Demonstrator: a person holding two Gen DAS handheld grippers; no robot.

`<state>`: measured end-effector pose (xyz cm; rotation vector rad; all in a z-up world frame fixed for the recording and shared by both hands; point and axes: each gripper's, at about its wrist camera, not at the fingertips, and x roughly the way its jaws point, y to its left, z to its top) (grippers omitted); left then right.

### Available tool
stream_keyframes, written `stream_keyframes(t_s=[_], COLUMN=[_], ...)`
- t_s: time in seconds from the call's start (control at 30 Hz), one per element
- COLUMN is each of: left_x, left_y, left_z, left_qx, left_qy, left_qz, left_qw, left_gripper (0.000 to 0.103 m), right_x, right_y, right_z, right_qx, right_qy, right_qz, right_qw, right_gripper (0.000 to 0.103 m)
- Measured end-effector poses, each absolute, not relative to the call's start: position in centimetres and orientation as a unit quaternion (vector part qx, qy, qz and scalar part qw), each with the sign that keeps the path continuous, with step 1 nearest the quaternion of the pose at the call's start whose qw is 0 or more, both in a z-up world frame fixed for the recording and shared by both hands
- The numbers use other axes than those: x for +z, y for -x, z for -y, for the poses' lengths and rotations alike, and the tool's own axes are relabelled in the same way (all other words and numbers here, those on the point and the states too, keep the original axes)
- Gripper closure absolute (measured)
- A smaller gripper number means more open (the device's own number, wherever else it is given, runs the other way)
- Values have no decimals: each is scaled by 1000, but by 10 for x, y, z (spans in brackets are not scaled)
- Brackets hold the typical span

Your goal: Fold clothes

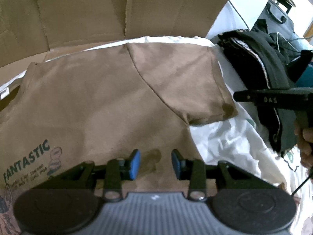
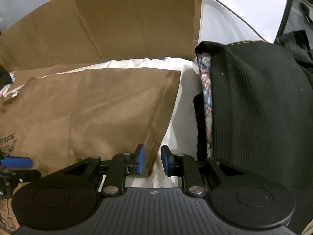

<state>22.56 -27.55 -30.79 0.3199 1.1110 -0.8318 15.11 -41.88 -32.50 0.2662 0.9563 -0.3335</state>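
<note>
A brown T-shirt (image 1: pixel 101 101) with a green "FANTASTIC" print lies spread flat on a white sheet (image 1: pixel 230 143). My left gripper (image 1: pixel 156 164) is open and hovers low over the shirt's body near its side seam, with nothing between the blue pads. The shirt's short sleeve (image 2: pixel 125 105) stretches toward my right gripper (image 2: pixel 153 161). That gripper is open, and the sleeve's hem corner lies between its pads, close to the left one. In the left wrist view the right gripper (image 1: pixel 240 96) shows side-on at the sleeve's end, held by a hand (image 1: pixel 305 145).
A stack of folded dark clothes (image 2: pixel 254 107) sits right beside the sleeve, also visible as the dark clothes (image 1: pixel 260 68) in the left wrist view. An upright cardboard sheet (image 1: pixel 117 9) stands behind the shirt. Dark bags and cables lie at the far right.
</note>
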Motion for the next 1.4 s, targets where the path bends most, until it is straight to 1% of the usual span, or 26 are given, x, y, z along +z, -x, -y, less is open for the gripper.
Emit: stream_keyframes(t_s=[0.17, 0.4, 0.43, 0.47, 0.5, 0.53, 0.63, 0.73, 0.9, 1.1, 1.17, 1.3, 1.4], left_x=[-317, -322, -322, -322, -322, -322, -321, -322, -322, -340, -343, -345, -345], left_y=[-215, -206, -205, -206, -207, -208, -212, -218, -228, -235, -234, -234, -235], left_z=[278, 283, 284, 286, 287, 288, 295, 301, 315, 328, 328, 327, 327], left_qx=[-383, -385, -387, -388, -388, -389, -388, -391, -403, -404, -407, -415, -416], left_qy=[-149, -130, -128, -126, -125, -124, -120, -118, -115, -123, -131, -132, -128], left_qz=[-514, -503, -501, -499, -496, -493, -483, -475, -459, -471, -466, -465, -469], left_qw=[753, 762, 763, 765, 766, 768, 776, 779, 783, 774, 774, 771, 769], left_gripper=[65, 66, 66, 66, 66, 66, 66, 66, 66, 67, 67, 67, 65], right_x=[-331, -350, -351, -351, -351, -351, -349, -347, -349, -350, -347, -330, -331], right_y=[-152, -161, -162, -162, -162, -162, -161, -161, -160, -162, -164, -167, -179], right_z=[413, 410, 411, 412, 412, 412, 411, 411, 415, 413, 412, 412, 408], right_qx=[-153, -151, -153, -153, -154, -155, -158, -164, -167, -175, -178, -194, -164], right_qy=[-134, -140, -142, -143, -141, -139, -126, -103, -101, -89, -89, -89, -98], right_qz=[-460, -488, -490, -491, -491, -491, -494, -495, -501, -516, -519, -489, -463], right_qw=[865, 848, 846, 846, 846, 846, 846, 847, 843, 834, 831, 846, 865], right_gripper=[78, 78, 79, 90, 97, 99, 101, 101, 102, 101, 100, 96, 95])
